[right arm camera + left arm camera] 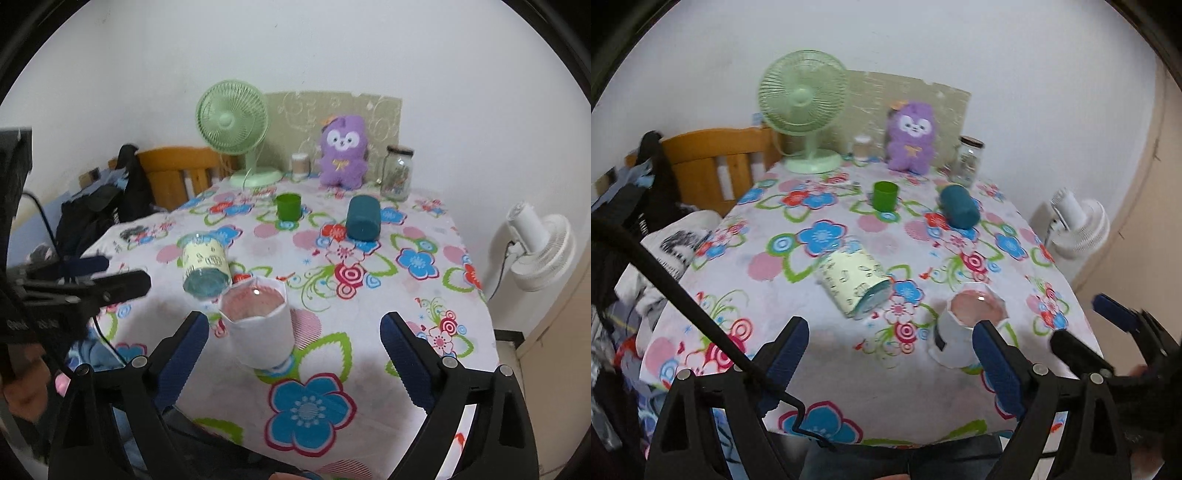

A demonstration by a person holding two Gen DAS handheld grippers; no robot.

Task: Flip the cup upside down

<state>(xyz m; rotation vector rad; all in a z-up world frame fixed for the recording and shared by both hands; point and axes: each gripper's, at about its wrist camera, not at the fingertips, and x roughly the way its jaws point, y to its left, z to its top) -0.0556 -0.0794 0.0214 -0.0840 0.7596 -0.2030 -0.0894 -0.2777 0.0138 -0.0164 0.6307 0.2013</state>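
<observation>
A white cup with a pink inside (964,328) (258,325) stands upright near the table's front edge. A pale yellow patterned cup (855,282) (205,266) lies on its side just behind it. A teal cup (960,210) (364,218) lies on its side farther back. A small green cup (885,195) (288,206) stands upright at the back. My left gripper (890,354) is open and empty, with the white cup by its right finger. My right gripper (295,350) is open and empty, with the white cup between its fingers, nearer the left one.
The table has a flowered cloth (827,362) (369,314). At the back stand a green desk fan (805,110) (236,129), a purple plush toy (911,136) (343,151) and a glass jar (968,160) (397,171). A wooden chair (713,162) is on the left, a white fan (539,247) on the right.
</observation>
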